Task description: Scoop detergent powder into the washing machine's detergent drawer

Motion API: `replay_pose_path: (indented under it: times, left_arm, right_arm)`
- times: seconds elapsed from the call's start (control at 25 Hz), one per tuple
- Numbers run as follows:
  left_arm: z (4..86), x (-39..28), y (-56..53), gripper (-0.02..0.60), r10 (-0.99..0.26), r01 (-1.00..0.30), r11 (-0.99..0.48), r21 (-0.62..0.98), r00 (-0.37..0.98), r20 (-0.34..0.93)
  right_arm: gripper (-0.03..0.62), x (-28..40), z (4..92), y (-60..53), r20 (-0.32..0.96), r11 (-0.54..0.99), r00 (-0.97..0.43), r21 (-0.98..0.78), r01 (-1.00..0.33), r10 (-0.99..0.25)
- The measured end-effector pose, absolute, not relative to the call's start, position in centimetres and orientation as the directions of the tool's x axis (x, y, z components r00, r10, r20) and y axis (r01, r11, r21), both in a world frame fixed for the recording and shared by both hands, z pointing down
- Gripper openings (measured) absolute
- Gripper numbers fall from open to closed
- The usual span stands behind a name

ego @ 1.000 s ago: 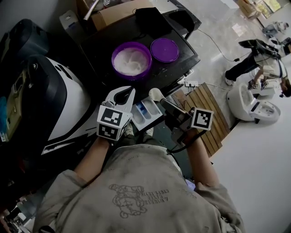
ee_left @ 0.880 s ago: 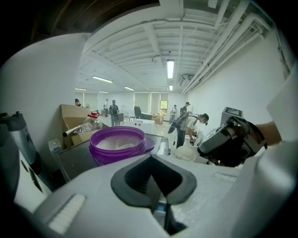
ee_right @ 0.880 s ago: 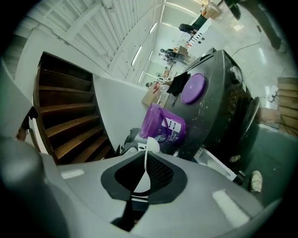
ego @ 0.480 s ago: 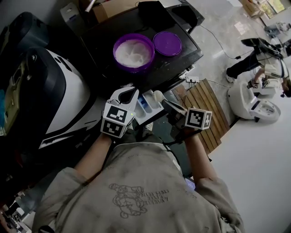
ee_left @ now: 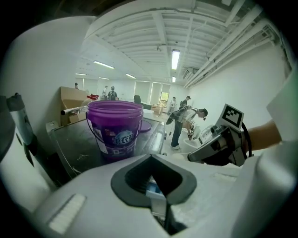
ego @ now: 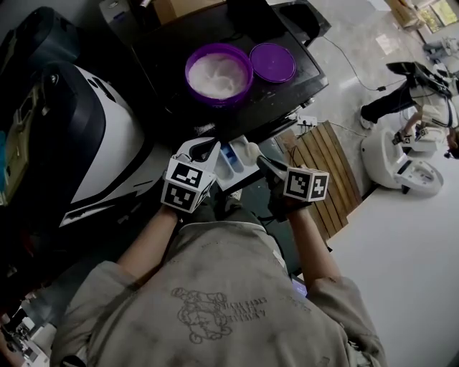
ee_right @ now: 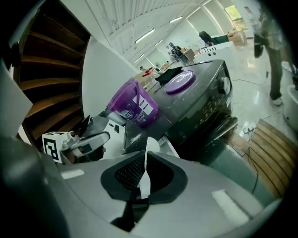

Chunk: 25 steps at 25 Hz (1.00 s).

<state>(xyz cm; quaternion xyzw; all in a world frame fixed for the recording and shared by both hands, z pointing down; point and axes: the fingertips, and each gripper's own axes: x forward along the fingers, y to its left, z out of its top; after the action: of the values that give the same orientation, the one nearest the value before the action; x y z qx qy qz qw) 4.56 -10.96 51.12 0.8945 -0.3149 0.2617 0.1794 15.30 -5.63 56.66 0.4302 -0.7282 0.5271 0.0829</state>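
Note:
An open purple bucket of white powder stands on the dark washing machine, its purple lid lying beside it. The white detergent drawer with a blue insert is pulled out in front. My left gripper sits at the drawer's left edge, and in the left gripper view the jaws are shut on a white-and-blue piece of the drawer. My right gripper is shut on the handle of a white scoop, whose bowl hangs at the drawer's right side. The scoop points toward the bucket.
A white-and-black appliance fills the left side. A wooden slatted pallet lies on the floor to the right, with a white machine and people beyond it. A cardboard box sits behind the bucket.
My right gripper has brought the scoop back from the bucket side and down to the drawer's right edge. The left gripper has stayed at the drawer.

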Motion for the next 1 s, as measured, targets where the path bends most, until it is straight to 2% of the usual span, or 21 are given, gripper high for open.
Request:
replay_pose_path:
  times: [0.52, 1.0]
  left_arm:
    - [53.2, 4.3, -11.1, 0.0, -0.438, -0.653, -0.736, 0.179, 0.66, 0.61]
    - [54.1, 4.3, -11.0, 0.0, -0.417, -0.651, -0.732, 0.201, 0.662, 0.623]
  right_arm:
    - [0.037, 15.4, 60.2, -5.5, 0.755, 0.198, -0.472, -0.431, -0.881, -0.456]
    - [0.037, 14.3, 61.5, -5.0, 0.867, 0.444, -0.329, -0.143, -0.885, -0.375]
